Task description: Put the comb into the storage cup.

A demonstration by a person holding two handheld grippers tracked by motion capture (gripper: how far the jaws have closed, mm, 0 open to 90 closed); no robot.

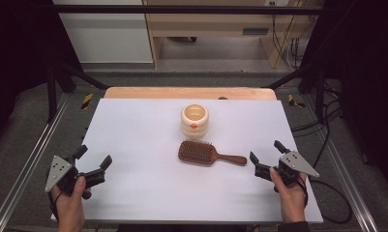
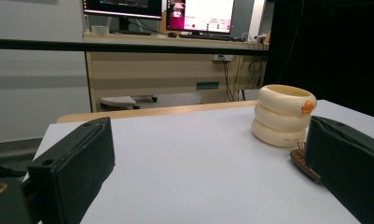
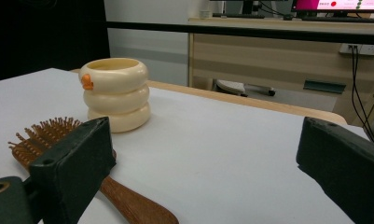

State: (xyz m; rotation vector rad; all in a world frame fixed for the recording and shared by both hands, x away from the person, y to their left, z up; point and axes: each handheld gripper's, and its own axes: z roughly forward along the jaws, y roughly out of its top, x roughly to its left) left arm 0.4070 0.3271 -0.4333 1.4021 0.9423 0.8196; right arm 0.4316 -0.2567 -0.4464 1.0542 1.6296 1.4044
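Observation:
A cream cup made of stacked rings, with a small orange mark, stands upright at the middle of the white table. Just in front of it lies a wooden hairbrush, bristles up, handle pointing right. My left gripper is held near the front left corner, open and holding nothing. My right gripper sits just right of the handle's end, open, also with nothing in it. In the left gripper view, the cup and the brush's tip lie by the right jaw. In the right gripper view, the brush is partly hidden behind the left jaw, with the cup beyond it.
A wooden strip edges the table's far side. Metal rails run along both sides, and black cables trail on the floor at right. A desk with monitors stands beyond the table.

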